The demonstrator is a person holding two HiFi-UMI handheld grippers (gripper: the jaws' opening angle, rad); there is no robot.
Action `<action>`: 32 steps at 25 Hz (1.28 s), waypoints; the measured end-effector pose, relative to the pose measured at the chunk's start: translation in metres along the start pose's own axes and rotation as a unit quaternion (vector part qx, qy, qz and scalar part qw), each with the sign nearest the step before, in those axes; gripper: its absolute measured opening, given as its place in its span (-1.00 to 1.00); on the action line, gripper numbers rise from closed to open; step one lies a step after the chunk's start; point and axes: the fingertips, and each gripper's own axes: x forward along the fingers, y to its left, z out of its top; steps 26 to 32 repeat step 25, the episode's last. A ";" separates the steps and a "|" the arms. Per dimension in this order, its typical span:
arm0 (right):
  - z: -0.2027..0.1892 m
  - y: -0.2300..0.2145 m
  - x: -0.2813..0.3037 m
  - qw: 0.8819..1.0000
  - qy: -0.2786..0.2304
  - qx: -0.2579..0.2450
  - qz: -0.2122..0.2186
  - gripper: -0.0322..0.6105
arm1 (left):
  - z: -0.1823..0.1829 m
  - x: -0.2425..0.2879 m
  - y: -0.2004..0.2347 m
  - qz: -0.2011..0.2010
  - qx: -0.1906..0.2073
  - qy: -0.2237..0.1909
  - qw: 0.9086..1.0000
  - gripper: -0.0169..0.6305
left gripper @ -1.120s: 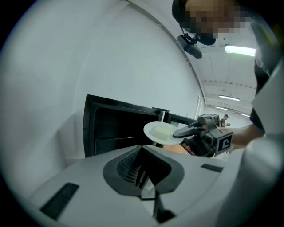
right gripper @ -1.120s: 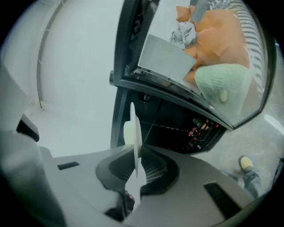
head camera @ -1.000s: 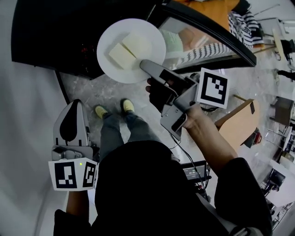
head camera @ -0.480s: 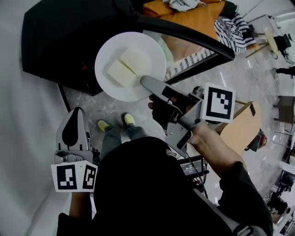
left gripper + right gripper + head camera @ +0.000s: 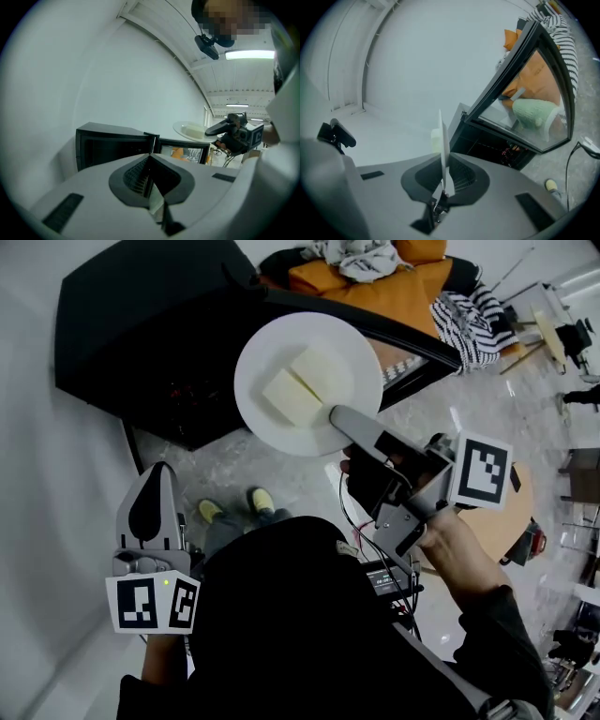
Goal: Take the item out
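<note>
A white plate [image 5: 272, 432] carries two pale rectangular blocks [image 5: 307, 385]. My right gripper [image 5: 337, 415] is shut on the plate's near rim and holds it level in front of the black microwave [image 5: 141, 334], just off its open door [image 5: 412, 348]. In the right gripper view the plate [image 5: 442, 145] shows edge-on between the jaws of my right gripper [image 5: 443, 185]. My left gripper [image 5: 155, 470] hangs low at the left, shut with nothing in it. The left gripper view shows my left gripper [image 5: 151, 185] pointing at the microwave [image 5: 112, 145], with the plate [image 5: 190, 130] beyond.
A white wall runs along the left. Orange cushions [image 5: 375, 282] and striped cloth [image 5: 464, 310] lie behind the door. A wooden stool [image 5: 520, 512] stands to the right on the marble floor [image 5: 202, 470]. The person's yellow shoes [image 5: 261, 501] are below.
The right gripper has carried the plate to the right, away from the microwave's opening. The left gripper has stayed put and shut.
</note>
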 end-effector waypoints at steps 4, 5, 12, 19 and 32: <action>0.001 -0.002 0.000 1.000 -0.008 -0.006 0.004 -0.81 | 0.001 0.002 -0.001 -0.003 0.010 -0.005 1.000 -0.93; 0.001 -0.002 0.000 1.000 -0.008 -0.004 0.006 -0.81 | 0.000 0.003 -0.003 -0.005 0.010 -0.004 1.000 -0.93; 0.002 -0.005 -0.001 1.000 -0.012 -0.004 0.006 -0.81 | -0.006 0.002 -0.002 -0.012 0.016 0.000 1.000 -0.93; 0.003 0.001 0.000 1.000 -0.013 -0.020 0.017 -0.81 | -0.011 0.000 -0.002 -0.012 0.012 -0.009 1.000 -0.93; 0.002 0.003 0.003 1.000 -0.007 -0.015 0.021 -0.81 | -0.005 0.001 -0.002 -0.010 0.016 -0.012 1.000 -0.93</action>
